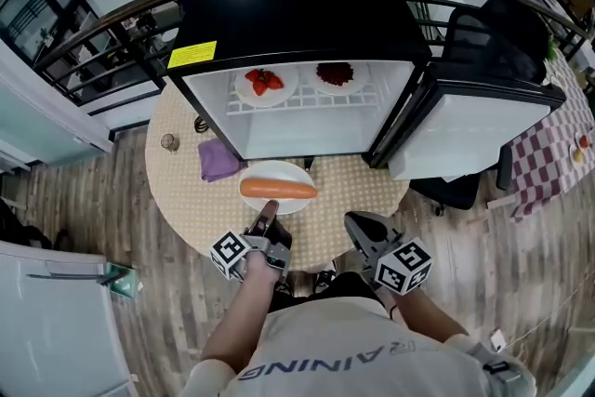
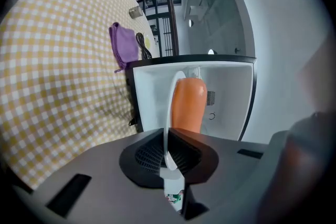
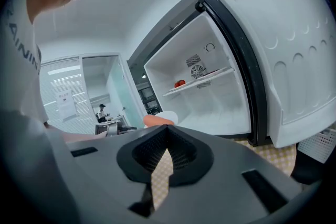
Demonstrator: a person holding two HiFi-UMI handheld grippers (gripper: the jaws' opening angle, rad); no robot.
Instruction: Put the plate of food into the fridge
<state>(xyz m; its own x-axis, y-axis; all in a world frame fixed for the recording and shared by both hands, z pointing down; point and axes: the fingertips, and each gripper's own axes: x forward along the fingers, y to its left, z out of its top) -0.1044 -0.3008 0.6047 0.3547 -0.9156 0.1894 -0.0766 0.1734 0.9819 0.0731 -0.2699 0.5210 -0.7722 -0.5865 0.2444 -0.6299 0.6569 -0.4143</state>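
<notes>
Round table [image 1: 186, 200] with yellow check cloth carries black fridge [image 1: 297, 5], door [image 1: 474, 130] swung open at right. Left forearm reaches forward over table's near edge. Left gripper [image 1: 267, 211] points at fridge opening, near level, jaws clamped on near rim of white plate [image 1: 279, 170]. Orange food [image 1: 279, 190] lies across plate. Plate sits at near edge, just before opening. Right gripper [image 1: 358, 223] level beside it, jaws together, empty.

A round table [image 1: 186, 200] in yellow check cloth stands on a grey wood-plank floor [image 1: 65, 191]. A curved railing [image 1: 102, 21] runs on its far side. At the right are a black chair [image 1: 497, 37] and a purple-checked table [image 1: 539, 158].
</notes>
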